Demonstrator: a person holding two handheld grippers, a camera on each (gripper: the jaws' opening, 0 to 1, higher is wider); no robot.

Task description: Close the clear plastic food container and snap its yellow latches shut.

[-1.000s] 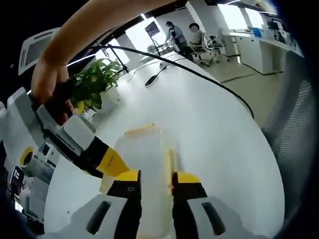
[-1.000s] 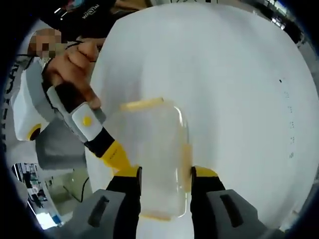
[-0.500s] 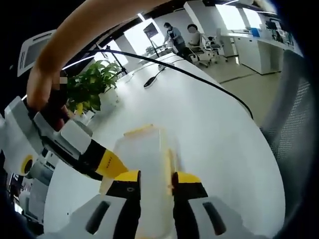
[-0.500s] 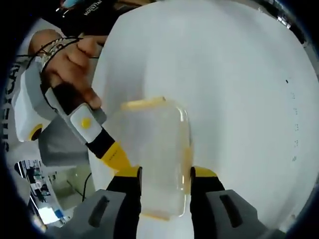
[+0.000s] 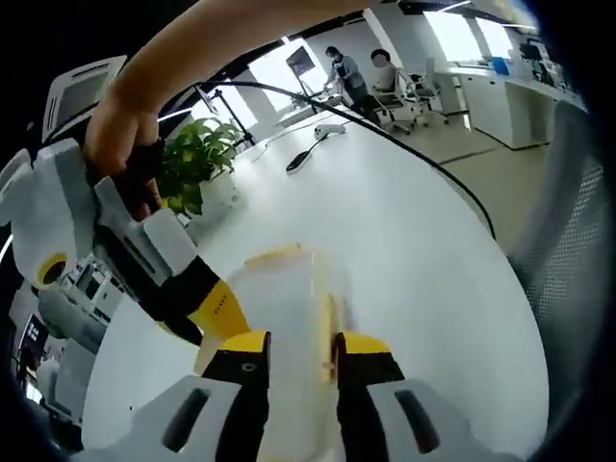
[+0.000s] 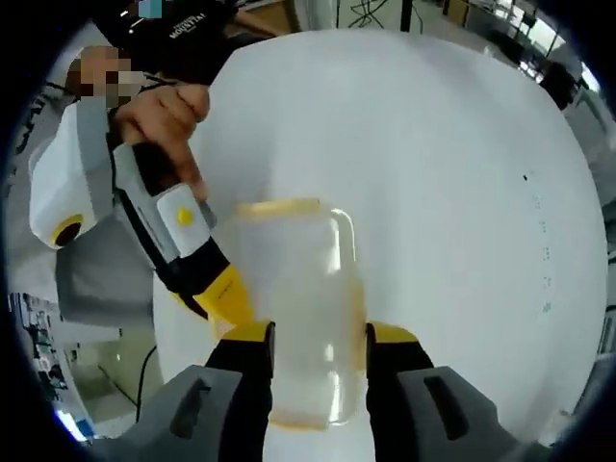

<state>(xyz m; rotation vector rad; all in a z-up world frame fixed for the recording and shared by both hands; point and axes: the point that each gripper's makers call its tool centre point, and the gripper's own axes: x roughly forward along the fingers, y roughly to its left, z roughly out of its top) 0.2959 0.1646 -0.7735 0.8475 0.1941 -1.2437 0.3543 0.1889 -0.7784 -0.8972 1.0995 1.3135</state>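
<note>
The clear plastic container (image 6: 294, 289) sits with its lid on, on the white table (image 6: 452, 192). Yellow latches (image 6: 279, 205) show along its far end, its right side and its near end. My right gripper (image 6: 316, 335) stands over the near half, jaws partly apart and straddling the lid, the right jaw beside the side latch (image 6: 358, 308). In the left gripper view the container (image 5: 289, 298) runs up between the jaws of my left gripper (image 5: 300, 345), which are narrowly apart. Each view has the other gripper's yellow tip (image 5: 219, 308) (image 6: 226, 294) touching the container's left edge.
A potted plant (image 5: 197, 164) stands near the table's far left side. A black cable (image 5: 414, 159) follows the table's right edge. A mesh office chair (image 5: 568, 231) stands to the right. People sit at desks far behind.
Both cameras have shifted slightly. The other gripper's arm looms larger and more upright in each view. The container and both jaw gaps look unchanged.
</note>
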